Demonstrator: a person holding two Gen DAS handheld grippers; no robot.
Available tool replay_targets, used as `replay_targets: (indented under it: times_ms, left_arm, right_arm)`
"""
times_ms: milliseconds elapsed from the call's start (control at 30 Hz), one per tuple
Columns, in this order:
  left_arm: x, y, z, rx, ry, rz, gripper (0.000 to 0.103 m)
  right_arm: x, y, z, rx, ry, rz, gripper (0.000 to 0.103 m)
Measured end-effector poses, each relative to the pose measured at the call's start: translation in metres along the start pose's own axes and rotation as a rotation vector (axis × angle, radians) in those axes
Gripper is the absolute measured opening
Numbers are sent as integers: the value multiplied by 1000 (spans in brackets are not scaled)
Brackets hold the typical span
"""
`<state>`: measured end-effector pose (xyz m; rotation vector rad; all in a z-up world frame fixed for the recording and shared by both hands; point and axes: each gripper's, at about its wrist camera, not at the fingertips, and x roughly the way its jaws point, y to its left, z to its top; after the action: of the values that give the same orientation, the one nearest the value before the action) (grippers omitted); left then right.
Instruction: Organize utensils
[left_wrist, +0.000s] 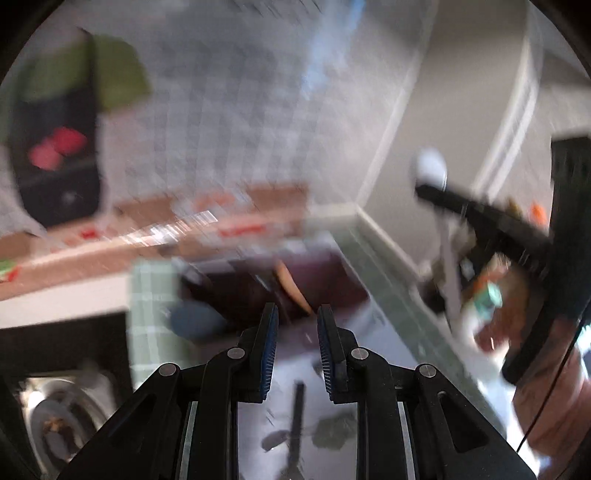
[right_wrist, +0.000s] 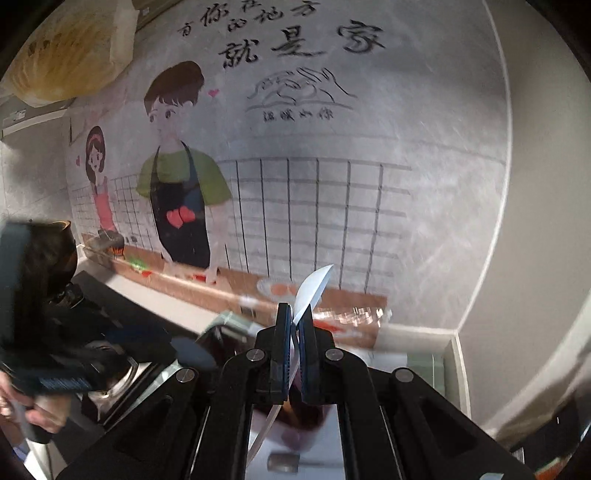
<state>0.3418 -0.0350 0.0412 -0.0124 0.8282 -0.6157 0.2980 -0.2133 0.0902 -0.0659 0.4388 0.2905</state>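
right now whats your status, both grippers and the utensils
Right gripper shut on white utensil, lifted in front of the wall. Left gripper empty, jaws apart, over dark container. View heavily blurred; nothing seen blocking.

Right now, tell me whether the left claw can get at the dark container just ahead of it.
Probably yes. The left claw has a gap between its pads with nothing in it, and the dark container lies straight ahead with nothing visibly between. The picture is blurred, so this is uncertain.
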Motion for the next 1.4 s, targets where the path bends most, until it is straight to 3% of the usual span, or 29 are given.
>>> replay_targets:
  times_ms: [167,333,467,567,700,1000,1133,1400]
  left_arm:
    - [51,-36,-43,177,183,-98,23]
    - [75,-77,-81,391,321,-162,24]
    - [83,-94,-103,518,386,-145,24]
    - [96,-98,-112,544,437,-140,24]
    - [108,-99,-113,547,452,-109,24]
    - [112,-99,-111,351,369,24,23]
    - [126,-102,-107,276,411,12,23]
    - [111,-94,-104,146,327,22,22]
  right_arm:
    - [-20,-17,-25,26,49,-39,4]
    - [-34,-34,-58,58,125,-88,4]
    - [-45,-42,-82,86,173,-105,4]
    - [-52,-46,-93,105,193,-115,4]
    - [-56,-49,-101,115,219,-115,4]
    - [-57,-32,-106,84,221,-97,4]
    - [-49,-28,-107,87,238,-87,4]
    - [-57,-29,-102,122,230,-70,4]
